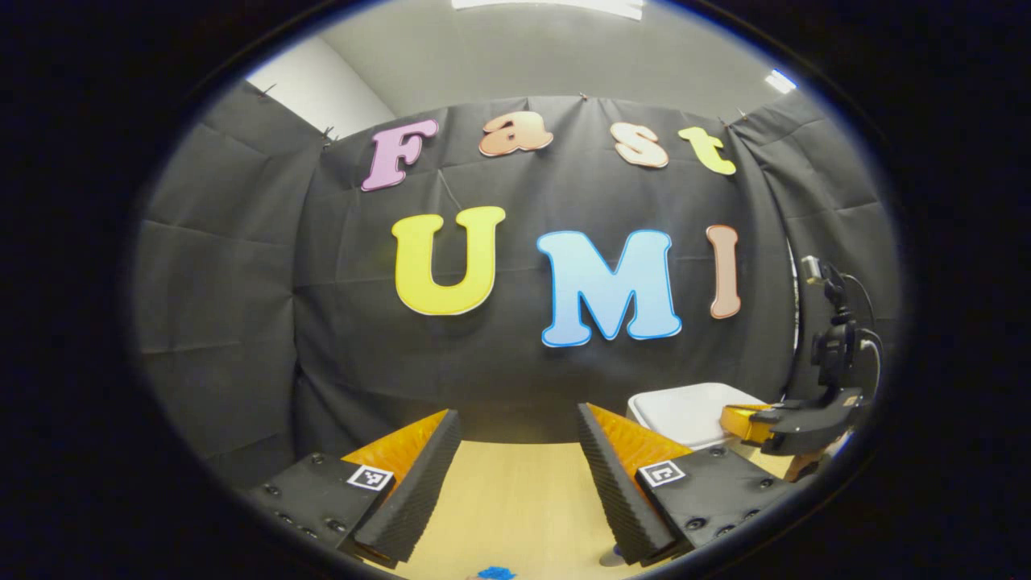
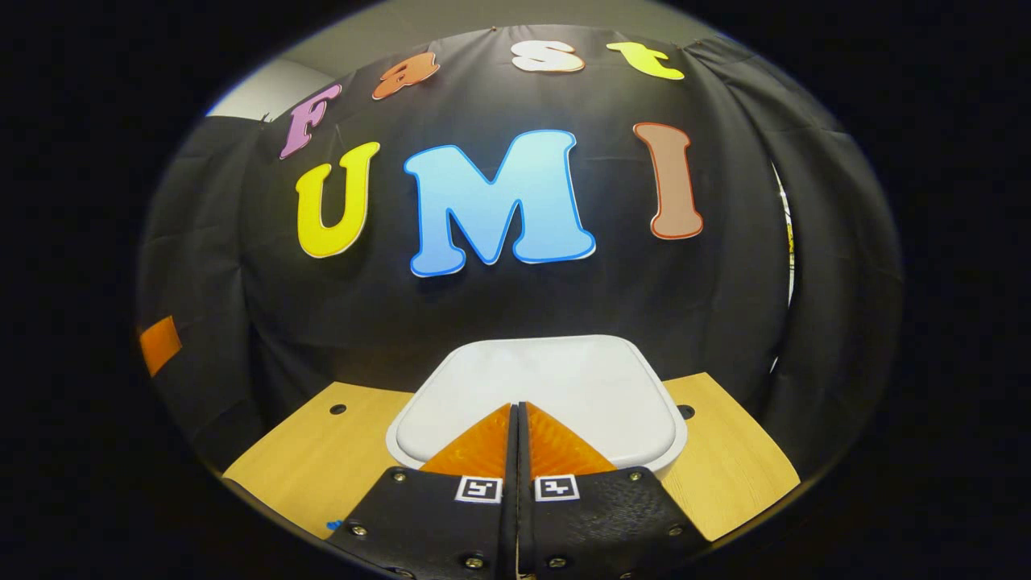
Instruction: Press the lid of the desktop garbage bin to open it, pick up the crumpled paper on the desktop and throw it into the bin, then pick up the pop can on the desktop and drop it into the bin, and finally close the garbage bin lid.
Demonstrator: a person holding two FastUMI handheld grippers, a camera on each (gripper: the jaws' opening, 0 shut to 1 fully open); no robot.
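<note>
The white bin with its flat lid (image 2: 536, 387) down stands on the wooden table (image 2: 322, 451) near the back wall. My right gripper (image 2: 516, 407) is shut with nothing between its fingers, and its tips lie over the near half of the lid; whether they touch it I cannot tell. In the left gripper view the bin (image 1: 685, 407) sits at the right with the right gripper (image 1: 737, 419) reaching over it from the right. My left gripper (image 1: 517, 412) is open and empty above bare table (image 1: 515, 499), left of the bin.
A small blue scrap (image 1: 495, 573) lies on the table at the bottom edge of the left gripper view. The table has small round holes (image 2: 337, 408) on either side of the bin. Black cloth walls close in the back and sides.
</note>
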